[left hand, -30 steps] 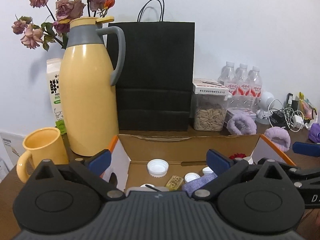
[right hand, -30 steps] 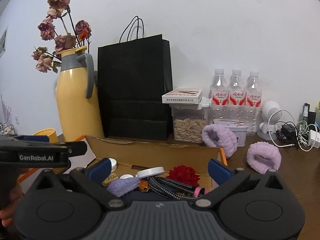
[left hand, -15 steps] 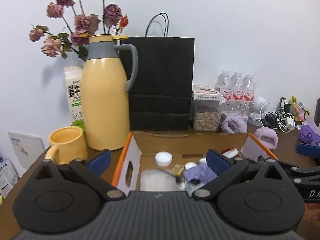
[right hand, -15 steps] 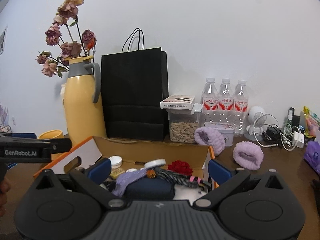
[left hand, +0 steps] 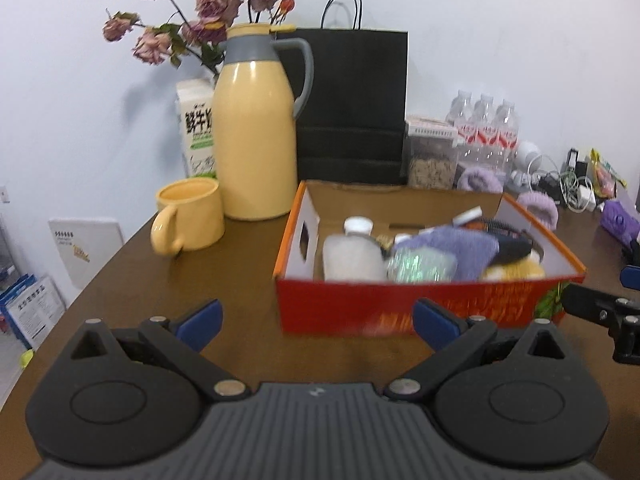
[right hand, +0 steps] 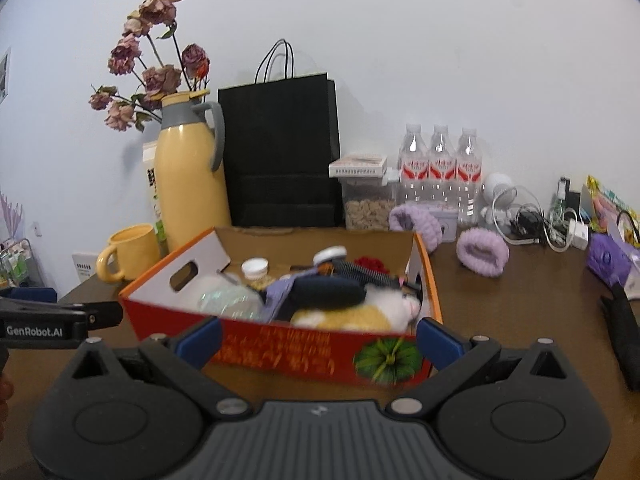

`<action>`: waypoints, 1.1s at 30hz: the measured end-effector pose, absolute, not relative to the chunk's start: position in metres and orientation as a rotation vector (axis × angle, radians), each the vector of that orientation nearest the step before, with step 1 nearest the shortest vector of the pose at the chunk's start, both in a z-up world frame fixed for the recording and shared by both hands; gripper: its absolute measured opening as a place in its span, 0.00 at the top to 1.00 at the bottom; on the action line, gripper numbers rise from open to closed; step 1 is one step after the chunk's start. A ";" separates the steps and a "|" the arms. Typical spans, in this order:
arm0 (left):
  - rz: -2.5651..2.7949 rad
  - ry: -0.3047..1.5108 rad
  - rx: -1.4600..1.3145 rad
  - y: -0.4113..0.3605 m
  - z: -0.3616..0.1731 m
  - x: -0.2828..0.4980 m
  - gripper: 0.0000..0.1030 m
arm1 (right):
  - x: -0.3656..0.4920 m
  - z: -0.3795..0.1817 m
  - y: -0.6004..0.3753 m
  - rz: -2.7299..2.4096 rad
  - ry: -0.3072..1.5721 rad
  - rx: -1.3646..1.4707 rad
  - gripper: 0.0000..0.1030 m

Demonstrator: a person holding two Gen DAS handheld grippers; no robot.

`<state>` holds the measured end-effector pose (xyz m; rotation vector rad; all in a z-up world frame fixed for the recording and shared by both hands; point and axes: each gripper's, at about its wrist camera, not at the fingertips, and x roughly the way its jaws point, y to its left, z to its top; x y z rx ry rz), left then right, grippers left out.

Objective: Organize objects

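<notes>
An open orange cardboard box (left hand: 400, 304) stands on the brown table, also in the right wrist view (right hand: 304, 352). It holds a white-capped jar (left hand: 352, 248), a purple cloth (left hand: 464, 244), a dark pouch (right hand: 328, 294), a yellow-and-white plush (right hand: 352, 314) and a red flower (right hand: 370, 264). My left gripper (left hand: 316, 318) is open and empty, just in front of the box. My right gripper (right hand: 318, 338) is open and empty at the box's front wall.
A yellow jug (left hand: 256, 140) with dried roses, a yellow mug (left hand: 190, 220), a milk carton (left hand: 198, 128) and a black paper bag (left hand: 352, 104) stand behind. Water bottles (right hand: 440, 172), a seed jar (right hand: 366, 196), purple wristbands (right hand: 482, 252), cables (right hand: 536, 220) lie right.
Both grippers have pulled back and up from over the box. The box's red front wall now shows in both views. Both grippers stay open and empty.
</notes>
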<state>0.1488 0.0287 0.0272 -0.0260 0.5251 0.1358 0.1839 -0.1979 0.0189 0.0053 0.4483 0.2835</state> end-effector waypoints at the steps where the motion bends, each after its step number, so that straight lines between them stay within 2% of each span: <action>1: 0.139 0.532 -0.025 0.028 0.025 0.145 0.00 | 0.182 0.017 -0.198 0.283 0.456 0.006 0.00; 14: 0.151 0.564 -0.027 0.025 0.018 0.113 0.00 | 0.157 0.005 -0.196 0.275 0.510 0.002 0.00; 33: 0.152 0.559 -0.027 0.022 0.021 0.108 0.00 | 0.151 0.010 -0.196 0.274 0.504 0.000 0.00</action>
